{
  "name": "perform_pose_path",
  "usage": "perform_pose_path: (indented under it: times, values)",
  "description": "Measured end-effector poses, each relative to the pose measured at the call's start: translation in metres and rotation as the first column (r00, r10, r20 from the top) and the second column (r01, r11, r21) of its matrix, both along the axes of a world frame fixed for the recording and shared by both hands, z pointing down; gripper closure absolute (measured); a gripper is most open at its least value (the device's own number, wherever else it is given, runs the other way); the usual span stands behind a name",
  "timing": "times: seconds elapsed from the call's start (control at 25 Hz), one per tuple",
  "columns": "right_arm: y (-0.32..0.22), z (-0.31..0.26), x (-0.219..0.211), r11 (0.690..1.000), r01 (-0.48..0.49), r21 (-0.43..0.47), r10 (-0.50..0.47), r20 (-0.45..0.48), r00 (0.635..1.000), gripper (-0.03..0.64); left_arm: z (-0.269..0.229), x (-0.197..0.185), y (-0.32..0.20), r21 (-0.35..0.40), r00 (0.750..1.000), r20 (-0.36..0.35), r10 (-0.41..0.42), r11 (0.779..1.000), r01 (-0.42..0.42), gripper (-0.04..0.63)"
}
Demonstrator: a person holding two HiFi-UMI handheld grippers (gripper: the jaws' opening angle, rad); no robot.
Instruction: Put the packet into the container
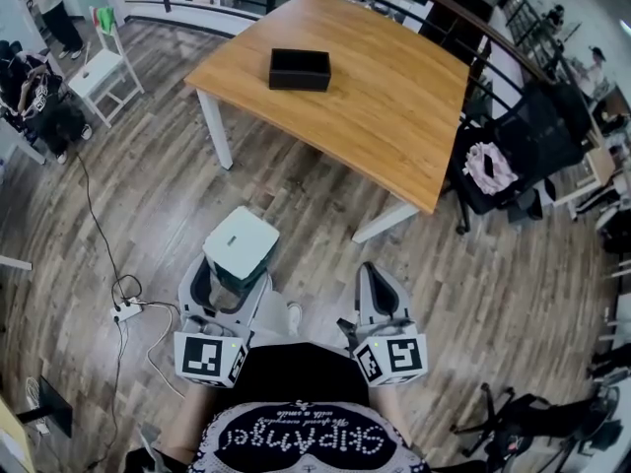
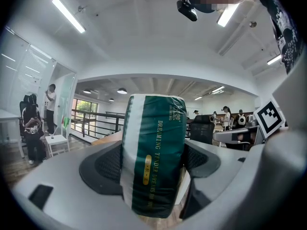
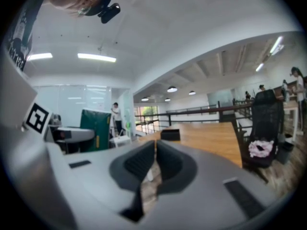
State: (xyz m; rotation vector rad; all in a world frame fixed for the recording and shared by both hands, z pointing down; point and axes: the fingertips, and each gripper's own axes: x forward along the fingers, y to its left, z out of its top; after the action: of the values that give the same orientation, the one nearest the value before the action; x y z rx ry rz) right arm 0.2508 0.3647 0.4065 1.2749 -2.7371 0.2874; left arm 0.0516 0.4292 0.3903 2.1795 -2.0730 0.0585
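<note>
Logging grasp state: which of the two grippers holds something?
The left gripper, jaws clamped on the green-and-white packet; the right gripper has its jaws shut with nothing between them.

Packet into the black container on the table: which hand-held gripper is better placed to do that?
Left. The left hand-held gripper clamps the packet; the right hand-held gripper is shut, empty.

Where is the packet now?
Head view, lower left: the packet is clamped in the left claw over the floor, short of the table bearing the black container.
</note>
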Motion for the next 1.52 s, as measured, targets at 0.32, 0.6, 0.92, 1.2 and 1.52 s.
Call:
perform_pose_path:
  times: [0.32,0.6,0.92,1.2,1.52]
  values:
    - [-0.028,0.015,-0.023,0.999,-0.001,-0.040,0.000,-0.022,1.000,0.583,0.012,-0.025,-0.031,-0.019,1.000,-0.020,0.011,1.000,-0.011,0.210]
    - [-0.073,0.011,-0.068,0.999,-0.018,-0.042,0.017,-0.024,1.000,0.583,0.009,-0.070,-0.083,-0.002,0.999,-0.011,0.049,0.999,-0.049,0.210]
    - [-0.114,-0.002,-0.108,0.999,-0.049,-0.014,0.049,-0.008,0.999,0.583,-0.014,-0.123,-0.137,0.041,0.997,0.015,0.073,0.996,-0.073,0.210]
    - [-0.125,0.008,-0.118,0.996,-0.075,-0.046,0.074,-0.013,0.997,0.583,-0.003,-0.133,-0.154,0.017,0.995,-0.016,0.101,0.995,-0.100,0.210]
    - [-0.150,0.011,-0.119,0.996,-0.059,-0.065,0.057,-0.023,0.998,0.583,0.005,-0.132,-0.170,-0.014,0.996,-0.038,0.082,0.996,-0.083,0.210]
